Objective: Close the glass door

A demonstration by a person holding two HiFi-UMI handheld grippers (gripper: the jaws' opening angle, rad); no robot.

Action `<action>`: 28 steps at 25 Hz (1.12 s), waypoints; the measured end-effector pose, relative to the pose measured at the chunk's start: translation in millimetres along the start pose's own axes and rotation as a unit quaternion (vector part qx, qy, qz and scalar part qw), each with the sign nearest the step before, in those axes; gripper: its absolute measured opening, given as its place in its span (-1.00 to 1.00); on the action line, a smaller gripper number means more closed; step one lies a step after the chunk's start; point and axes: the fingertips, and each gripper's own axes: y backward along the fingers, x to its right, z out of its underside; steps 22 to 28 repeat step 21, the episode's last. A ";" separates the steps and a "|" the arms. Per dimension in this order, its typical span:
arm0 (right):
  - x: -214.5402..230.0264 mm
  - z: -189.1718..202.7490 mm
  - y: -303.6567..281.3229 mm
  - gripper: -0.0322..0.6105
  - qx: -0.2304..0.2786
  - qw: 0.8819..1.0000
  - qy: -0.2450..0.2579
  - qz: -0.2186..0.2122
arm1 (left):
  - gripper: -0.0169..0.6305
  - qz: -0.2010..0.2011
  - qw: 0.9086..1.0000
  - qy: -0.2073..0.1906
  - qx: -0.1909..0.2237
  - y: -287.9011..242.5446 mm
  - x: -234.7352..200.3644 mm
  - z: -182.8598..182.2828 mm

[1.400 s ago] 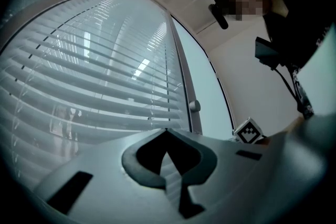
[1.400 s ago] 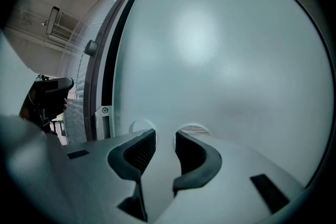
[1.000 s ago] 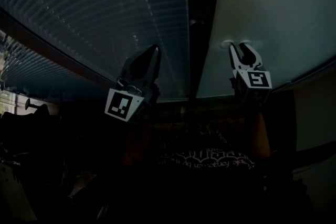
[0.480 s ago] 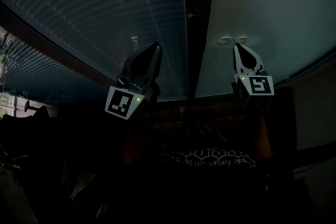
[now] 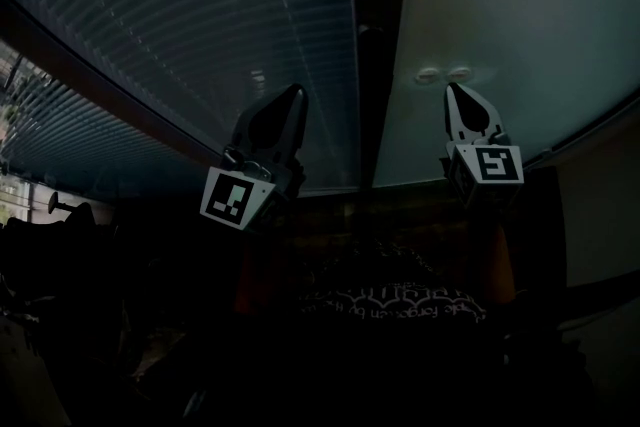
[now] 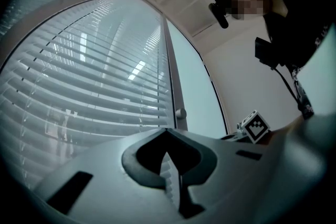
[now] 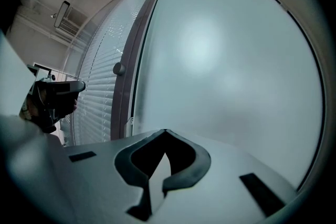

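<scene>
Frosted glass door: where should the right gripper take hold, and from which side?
Probably the two round fittings near its left edge, the only raised parts on the flat frosted glass door. Come straight from the front; the right gripper, shut just below them, must open first.

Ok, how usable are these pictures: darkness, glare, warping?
Head view: underexposed, lower half nearly black; left gripper and right gripper stand out. Left gripper view: well lit, fisheye bows the blinds. Right gripper view: soft glare on the frosted glass door, dark corners.

Two grippers (image 5: 293, 93) (image 5: 455, 89) — one glass door (image 5: 520, 25), one blind (image 5: 190, 25), one knob (image 7: 118, 68)
</scene>
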 end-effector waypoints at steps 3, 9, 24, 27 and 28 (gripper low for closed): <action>0.2 -3.1 1.0 -0.89 0.003 1.000 0.000 0.004 | -0.94 -0.002 1.000 -0.001 0.000 1.3 -0.8 -0.8; -0.3 -5.7 1.6 -0.89 0.006 1.000 0.000 0.004 | -0.94 -0.005 1.000 0.000 -0.003 2.6 -2.0 -0.1; -0.3 -5.7 3.2 -0.89 0.004 1.000 0.000 0.005 | -0.94 -0.005 1.000 0.001 -0.001 4.0 -2.5 -0.1; -0.3 -5.7 3.2 -0.89 0.004 1.000 0.000 0.005 | -0.94 -0.005 1.000 0.001 -0.001 4.0 -2.5 -0.1; -0.3 -5.7 3.2 -0.89 0.004 1.000 0.000 0.005 | -0.94 -0.005 1.000 0.001 -0.001 4.0 -2.5 -0.1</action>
